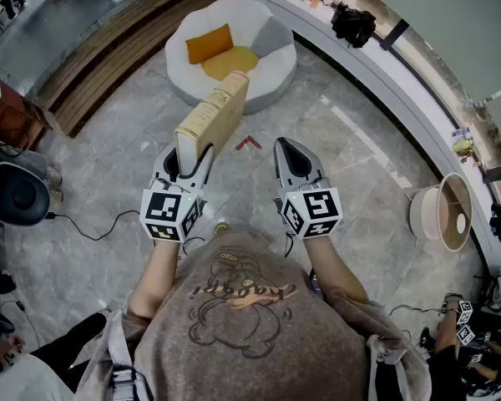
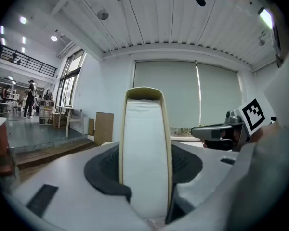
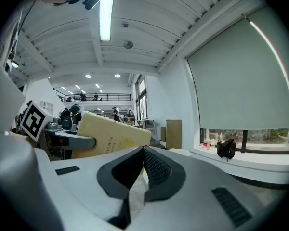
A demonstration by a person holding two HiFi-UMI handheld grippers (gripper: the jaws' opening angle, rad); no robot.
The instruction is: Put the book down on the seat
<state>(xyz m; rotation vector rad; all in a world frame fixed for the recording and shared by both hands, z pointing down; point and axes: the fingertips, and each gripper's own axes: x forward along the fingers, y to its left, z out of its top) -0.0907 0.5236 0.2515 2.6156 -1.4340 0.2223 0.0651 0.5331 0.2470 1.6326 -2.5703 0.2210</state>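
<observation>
A thick cream-covered book (image 1: 214, 117) stands on edge in my left gripper (image 1: 192, 153), sticking out forward and upward. In the left gripper view the book's white page block (image 2: 145, 162) fills the gap between the two dark pads, which press on its covers. My right gripper (image 1: 288, 146) hovers beside it on the right, its jaws together with nothing between them (image 3: 143, 151); the book (image 3: 111, 136) shows to its left. The seat, a round white armchair (image 1: 271, 40) with an orange cushion (image 1: 210, 43) and a yellow pad (image 1: 230, 60), stands on the floor ahead, well beyond the book.
Grey stone floor with a red marker (image 1: 249, 143) ahead of the grippers. Wooden steps (image 1: 100, 65) lie at far left, a black chair (image 1: 17, 195) and a cable (image 1: 92, 230) at left. A curved white ledge (image 1: 376, 69) with a black bag (image 1: 353, 23) runs along the right; a round stool (image 1: 442, 211) stands there.
</observation>
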